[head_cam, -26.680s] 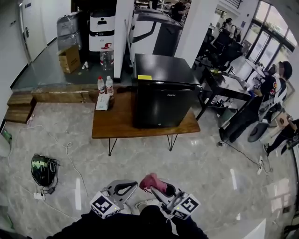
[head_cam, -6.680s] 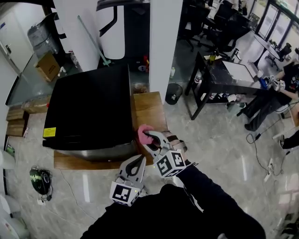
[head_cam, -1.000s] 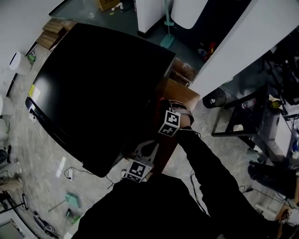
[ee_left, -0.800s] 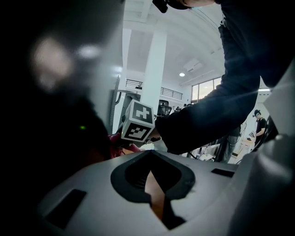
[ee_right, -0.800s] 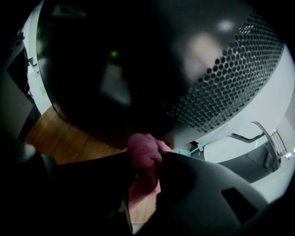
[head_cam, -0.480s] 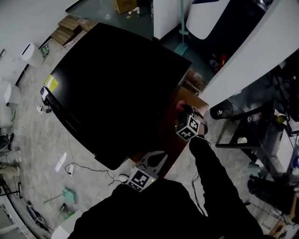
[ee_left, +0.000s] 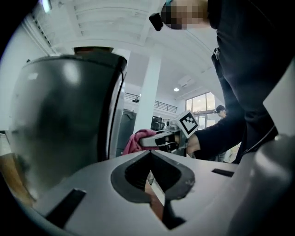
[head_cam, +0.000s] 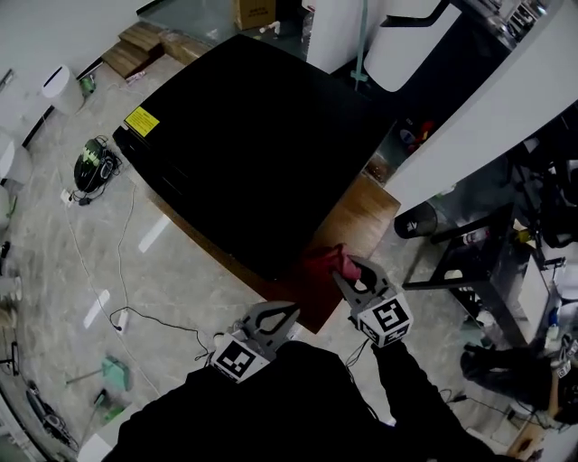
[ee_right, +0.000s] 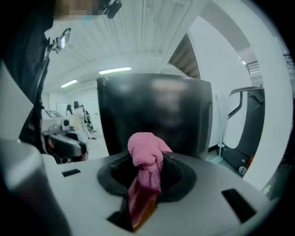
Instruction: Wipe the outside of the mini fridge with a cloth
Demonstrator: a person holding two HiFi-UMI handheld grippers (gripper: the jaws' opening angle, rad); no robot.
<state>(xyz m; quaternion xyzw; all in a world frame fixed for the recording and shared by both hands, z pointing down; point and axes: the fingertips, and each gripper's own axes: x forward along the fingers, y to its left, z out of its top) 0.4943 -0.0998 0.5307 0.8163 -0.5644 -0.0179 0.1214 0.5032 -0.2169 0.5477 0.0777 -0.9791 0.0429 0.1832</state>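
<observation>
The black mini fridge (head_cam: 244,135) stands on a wooden table (head_cam: 361,212). My right gripper (head_cam: 341,262) is shut on a pink cloth (head_cam: 327,266) just off the fridge's near right corner, over the table's edge. In the right gripper view the cloth (ee_right: 145,161) bulges out of the right gripper (ee_right: 145,159), with the fridge's dark side (ee_right: 156,115) close ahead. My left gripper (head_cam: 291,309) hangs shut and empty below the table's edge. In the left gripper view the left gripper (ee_left: 150,152) faces the fridge (ee_left: 60,124) and the pink cloth (ee_left: 136,140).
A white pillar (head_cam: 470,117) rises right of the table, with a black desk (head_cam: 470,262) beyond it. On the floor at the left lie a helmet (head_cam: 95,162), cables (head_cam: 135,271) and a green object (head_cam: 113,370). A cardboard box (head_cam: 256,11) stands behind the fridge.
My right gripper has drawn the cloth back from the fridge's right side toward me, to the near corner. The left gripper has kept its place near my body.
</observation>
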